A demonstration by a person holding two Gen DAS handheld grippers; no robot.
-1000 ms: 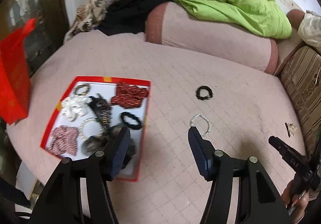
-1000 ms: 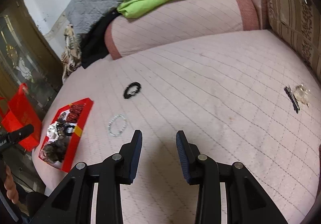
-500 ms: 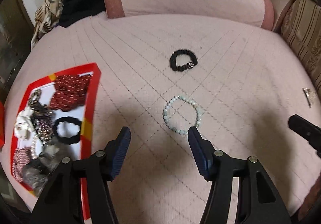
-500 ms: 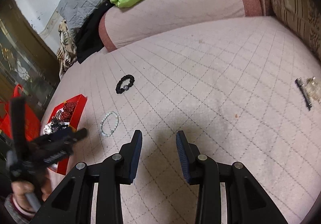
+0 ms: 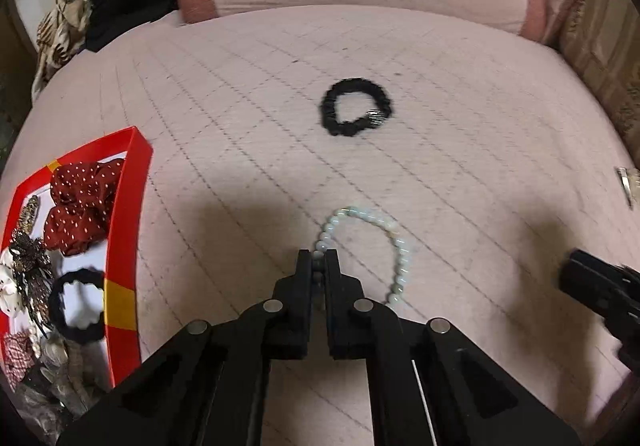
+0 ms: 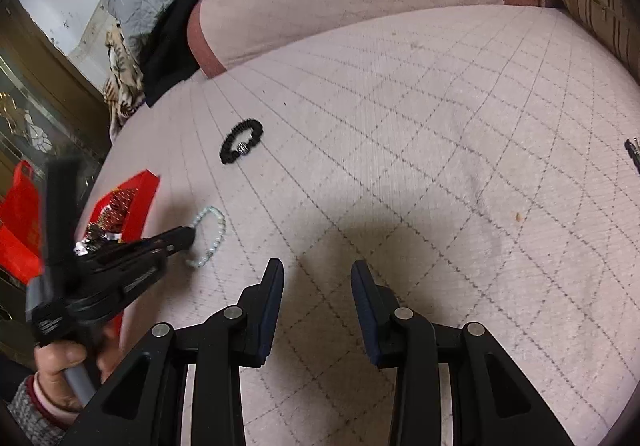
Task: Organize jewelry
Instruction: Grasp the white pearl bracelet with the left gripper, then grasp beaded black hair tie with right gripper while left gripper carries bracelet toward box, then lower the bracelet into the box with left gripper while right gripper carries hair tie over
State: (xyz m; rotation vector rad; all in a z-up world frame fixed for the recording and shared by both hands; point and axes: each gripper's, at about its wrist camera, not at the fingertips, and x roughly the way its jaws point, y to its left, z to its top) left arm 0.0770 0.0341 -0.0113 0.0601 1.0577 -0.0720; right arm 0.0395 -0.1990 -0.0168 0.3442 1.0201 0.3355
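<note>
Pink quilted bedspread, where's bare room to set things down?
On the pink quilted bedspread, a wide bare patch lies between the black beaded bracelet and the dark hair clip. The red tray is crowded, bare only inside its black scrunchie.

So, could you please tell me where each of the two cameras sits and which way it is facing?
Left wrist: on the left gripper, looking steeply down along it at the pale bead bracelet its jaws pinch on the pink quilted bed; the right gripper's tip shows.
Right wrist: on the right gripper, jaws apart over bare quilt, facing down across the bed; the person's left hand holding the left gripper shows.
Shared: the bracelet, the black scrunchie, the red tray.
</note>
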